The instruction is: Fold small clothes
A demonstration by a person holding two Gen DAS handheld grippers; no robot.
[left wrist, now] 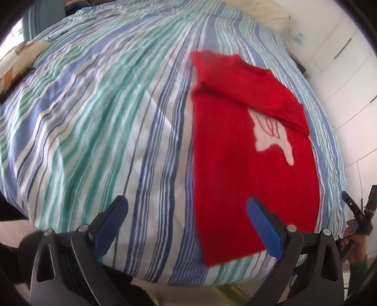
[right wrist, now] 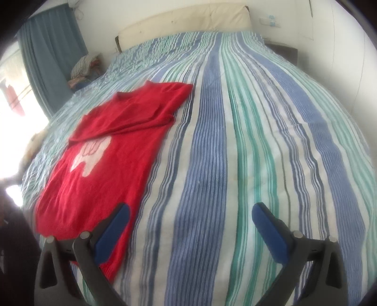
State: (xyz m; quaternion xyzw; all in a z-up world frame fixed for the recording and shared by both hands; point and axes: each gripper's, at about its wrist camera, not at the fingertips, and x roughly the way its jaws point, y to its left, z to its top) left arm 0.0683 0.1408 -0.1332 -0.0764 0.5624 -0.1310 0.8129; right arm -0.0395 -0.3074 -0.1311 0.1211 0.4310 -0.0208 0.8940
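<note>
A small red shirt (left wrist: 238, 169) with a white print lies flat on the striped bed cover, its upper part and sleeve folded across the chest. In the left wrist view it sits to the right, and my left gripper (left wrist: 187, 203) is open above the shirt's lower left edge, holding nothing. In the right wrist view the red shirt (right wrist: 101, 174) lies to the left. My right gripper (right wrist: 190, 210) hovers open over the bare cover just right of the shirt's hem, with nothing between its blue pads (right wrist: 271, 233).
The striped bed cover (right wrist: 235, 141) spreads wide to the right of the shirt. A cream headboard (right wrist: 188, 21) stands at the far end, with a blue curtain (right wrist: 51, 54) and a pile of clothes (right wrist: 83, 68) to the left. White wardrobe doors (left wrist: 341, 70) line the right side.
</note>
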